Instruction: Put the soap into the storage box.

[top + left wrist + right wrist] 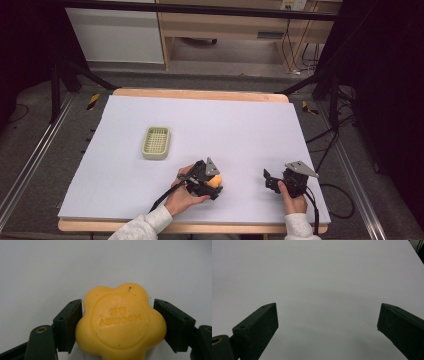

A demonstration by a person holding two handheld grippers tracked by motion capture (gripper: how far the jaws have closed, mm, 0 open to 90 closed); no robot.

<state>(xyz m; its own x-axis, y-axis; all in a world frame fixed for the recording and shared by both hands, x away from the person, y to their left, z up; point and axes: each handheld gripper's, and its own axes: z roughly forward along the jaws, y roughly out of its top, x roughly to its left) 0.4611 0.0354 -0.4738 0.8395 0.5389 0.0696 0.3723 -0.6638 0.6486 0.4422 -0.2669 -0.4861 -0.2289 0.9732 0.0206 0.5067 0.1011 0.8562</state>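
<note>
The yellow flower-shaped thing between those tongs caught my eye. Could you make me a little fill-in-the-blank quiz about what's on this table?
1. The yellow soap sits between the jaws of the person's ____ tongs.
2. The right tongs stand open and hold ____.
3. In the high view, the pale green basket lies to the ____ of both tongs.
4. The soap is shaped like a ____.

Missing words: left; nothing; left; flower
</note>
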